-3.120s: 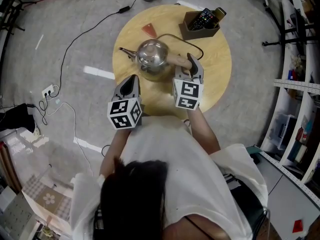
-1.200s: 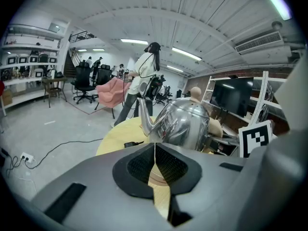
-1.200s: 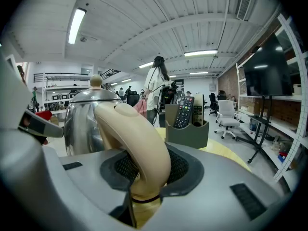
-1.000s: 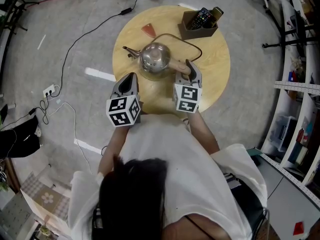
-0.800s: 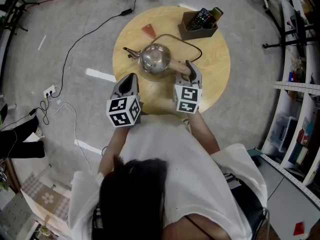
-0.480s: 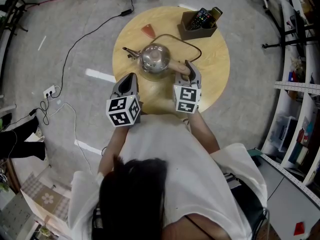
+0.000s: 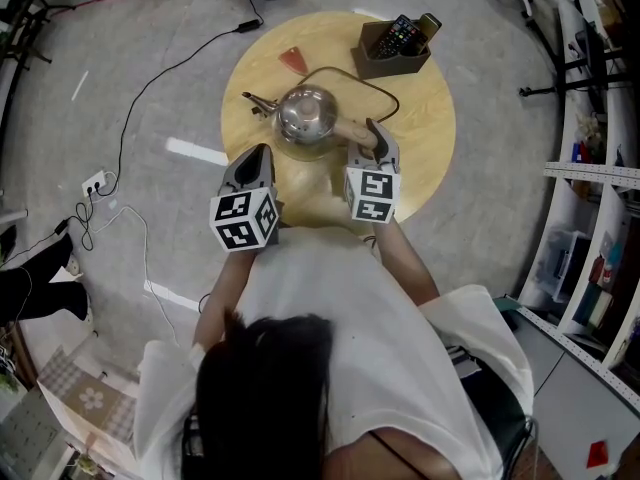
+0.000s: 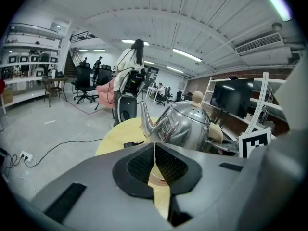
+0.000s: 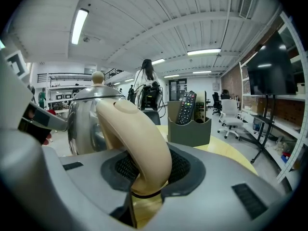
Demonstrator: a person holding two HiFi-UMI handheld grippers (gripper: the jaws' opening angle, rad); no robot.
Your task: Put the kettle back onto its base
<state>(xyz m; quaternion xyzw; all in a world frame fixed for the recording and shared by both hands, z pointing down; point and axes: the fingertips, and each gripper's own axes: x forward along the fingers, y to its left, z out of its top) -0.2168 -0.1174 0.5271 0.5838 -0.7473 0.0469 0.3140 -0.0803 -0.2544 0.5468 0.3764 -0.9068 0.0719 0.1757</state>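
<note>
A shiny steel kettle [image 7: 305, 113] with a thin spout stands on the round wooden table [image 7: 425, 158]; its base cannot be made out beneath it. My right gripper [image 7: 376, 140] is shut on the kettle's curved beige handle [image 9: 137, 138]. Its jaws have just been closing, and the handle fills the gap between the pads. My left gripper [image 7: 256, 164] hovers at the table's near left edge, jaws shut and empty. In the left gripper view the kettle [image 8: 185, 126] sits just beyond those jaws [image 8: 154, 165].
A brown holder [image 7: 395, 48] with remote controls stands at the table's far right. A small red wedge [image 7: 292, 58] lies at the far side. A black cord loops from the kettle round behind it. Cables and a power strip [image 7: 95, 181] lie on the floor at left.
Since three seconds ago the kettle, held in the right gripper, looks smaller and lower on the table. Over the last second both grippers have kept still.
</note>
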